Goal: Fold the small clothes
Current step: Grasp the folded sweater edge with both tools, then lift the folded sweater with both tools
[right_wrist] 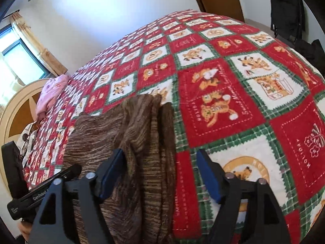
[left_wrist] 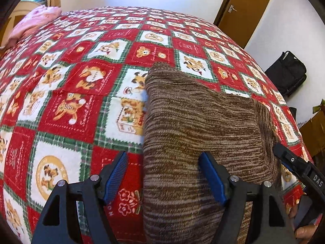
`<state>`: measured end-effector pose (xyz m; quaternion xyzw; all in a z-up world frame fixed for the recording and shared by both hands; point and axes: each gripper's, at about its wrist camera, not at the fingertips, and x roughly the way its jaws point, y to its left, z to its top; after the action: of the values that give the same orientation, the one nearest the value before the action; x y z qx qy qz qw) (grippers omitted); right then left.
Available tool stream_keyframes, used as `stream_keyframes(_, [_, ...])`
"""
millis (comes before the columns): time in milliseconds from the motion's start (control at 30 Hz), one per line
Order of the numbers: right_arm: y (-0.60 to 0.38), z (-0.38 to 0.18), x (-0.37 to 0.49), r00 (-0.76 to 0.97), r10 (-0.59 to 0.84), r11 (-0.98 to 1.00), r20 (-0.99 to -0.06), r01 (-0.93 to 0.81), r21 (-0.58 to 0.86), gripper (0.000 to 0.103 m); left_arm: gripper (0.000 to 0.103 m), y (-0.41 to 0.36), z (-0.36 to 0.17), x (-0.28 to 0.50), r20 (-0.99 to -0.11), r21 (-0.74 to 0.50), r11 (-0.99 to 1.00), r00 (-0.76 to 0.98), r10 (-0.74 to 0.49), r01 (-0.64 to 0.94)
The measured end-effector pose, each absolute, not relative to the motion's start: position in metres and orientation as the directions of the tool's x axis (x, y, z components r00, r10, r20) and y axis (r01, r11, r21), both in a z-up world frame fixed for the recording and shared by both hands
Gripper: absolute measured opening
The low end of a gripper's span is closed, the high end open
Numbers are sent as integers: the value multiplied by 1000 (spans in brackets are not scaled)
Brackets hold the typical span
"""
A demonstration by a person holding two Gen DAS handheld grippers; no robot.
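Between the blue-padded fingers of the left gripper [left_wrist: 163,174] lies the near left edge of a brown and cream striped knitted garment [left_wrist: 203,126]. Jaws spread wide, pads clear of the fabric on both sides; nothing pinched. One finger sits over bare bedspread, the other over the knit.

Right gripper [right_wrist: 160,172] likewise spread, pads not pressing on anything. Its left finger hangs over the garment's right edge, its right finger over the quilt. In the left wrist view the right gripper shows at the far right edge, just beside the garment, with part of a hand [left_wrist: 304,231] under it.

Garment rests flat on the near part of a red, white and green patchwork bedspread printed with bears [left_wrist: 71,101]. Shape is compact, roughly a rectangle with one corner reaching farther up the bed. From the right wrist view, layers are visible along the right edge: a thick fold line and a darker strip beside it. Judgement: at least one fold is made and the piece is laid down, released by both tools.

Left to do, likely: another fold or a tidy-up of the uneven far corner.

Farther off: a pink crumpled cloth [left_wrist: 34,22] at the far left by the headboard [right_wrist: 18,105]; whether it belongs to the task I cannot tell. Brown door [left_wrist: 245,10] far right.
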<state>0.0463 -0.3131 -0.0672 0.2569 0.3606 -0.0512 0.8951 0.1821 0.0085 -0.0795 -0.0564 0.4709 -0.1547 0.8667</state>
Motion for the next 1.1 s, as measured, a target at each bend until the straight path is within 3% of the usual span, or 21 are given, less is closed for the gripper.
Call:
stream_keyframes(300, [-317, -70, 44, 770, 140, 841, -622, 239, 485, 79, 74, 18, -81, 188, -759, -325, 924, 527, -382, 201])
stream_keyframes(467, [-318, -72, 45, 774, 166, 836, -611, 218, 503, 79, 74, 6, -84, 184, -760, -254, 939, 553, -342, 232])
stream_keyframes(1100, [-286, -77, 66, 722, 144, 925, -677, 144, 350, 90, 79, 2, -89, 182, -741, -248, 935, 572, -351, 252])
